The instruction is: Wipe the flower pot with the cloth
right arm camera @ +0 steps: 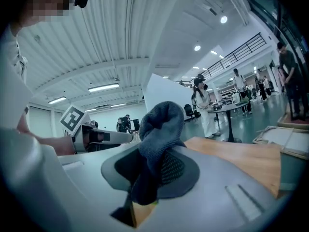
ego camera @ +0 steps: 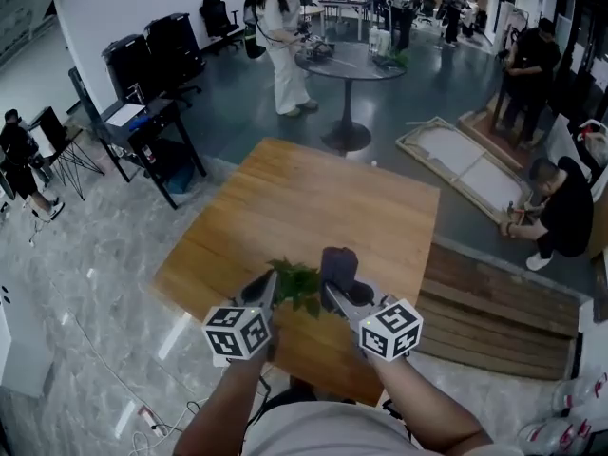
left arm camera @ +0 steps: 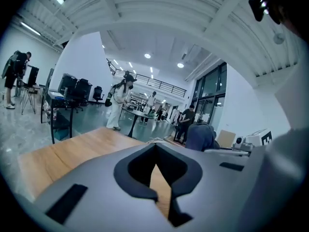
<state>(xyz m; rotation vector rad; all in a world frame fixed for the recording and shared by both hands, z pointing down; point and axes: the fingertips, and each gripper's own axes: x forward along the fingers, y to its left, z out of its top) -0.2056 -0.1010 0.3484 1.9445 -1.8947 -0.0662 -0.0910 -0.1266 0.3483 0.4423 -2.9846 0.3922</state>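
A green leafy plant (ego camera: 296, 285) stands near the front edge of the wooden table (ego camera: 285, 207); its flower pot is hidden under the leaves and between the two grippers. My right gripper (ego camera: 334, 288) is just right of the plant, shut on a dark grey cloth (ego camera: 339, 264) that bunches up above its jaws. That cloth (right arm camera: 161, 124) fills the right gripper (right arm camera: 154, 170) in the right gripper view. My left gripper (ego camera: 269, 289) is against the plant's left side. In the left gripper view my left gripper (left arm camera: 155, 164) has its tips together with nothing between, and the cloth (left arm camera: 200, 137) shows to the right.
Behind the table stands a round pedestal table (ego camera: 350, 65) with a person in white (ego camera: 283, 36) beside it. Black desks and cases (ego camera: 152, 112) are at the left. Wooden pallets (ego camera: 494, 312) lie at the right, where a crouching person (ego camera: 565, 212) works on a framed panel (ego camera: 465, 164).
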